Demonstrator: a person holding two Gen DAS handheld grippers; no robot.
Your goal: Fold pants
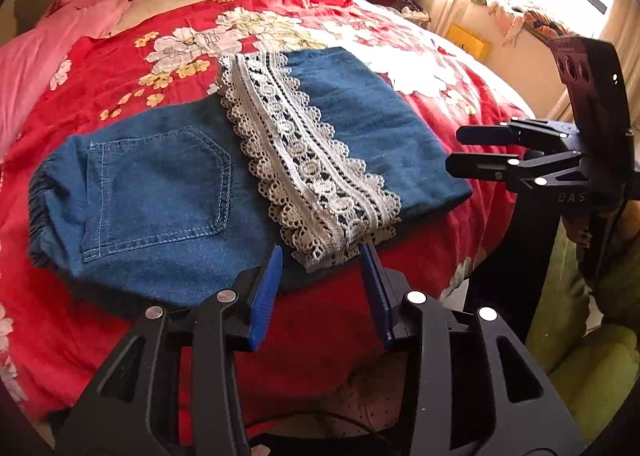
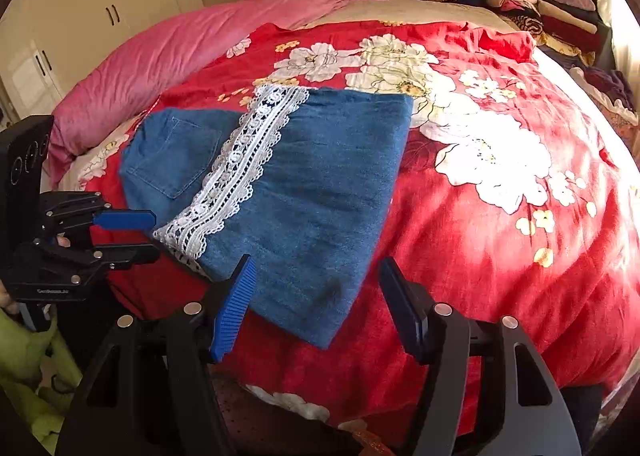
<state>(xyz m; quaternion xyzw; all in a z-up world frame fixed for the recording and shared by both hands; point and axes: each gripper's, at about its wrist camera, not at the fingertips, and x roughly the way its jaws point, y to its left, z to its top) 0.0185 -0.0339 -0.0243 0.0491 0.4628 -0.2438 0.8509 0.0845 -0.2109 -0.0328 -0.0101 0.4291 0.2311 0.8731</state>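
1. The left gripper, black with blue ribbed pads, hung over the near edge of the bed, its jaws parted and gripping nothing; the lace hem lay just beyond its fingertips, not pressed by either pad.
2. The right gripper stood released too, jaws spread wide, the near corner of the pants below and between its fingers, with no pad seen pressing the cloth.
3. The blue denim pants lay folded on the red floral bedspread, close to the bed's near edge, the leg end doubled back over the seat.
4. A stitched back pocket faced up towards the left, beside the gathered elastic waistband.
5. A white crochet lace trim ran as a band across the folded pants, from the near edge towards the far one.
6. Farther off, a pink quilt lay along the left edge.
7. At the far right corner were stacked folded clothes.
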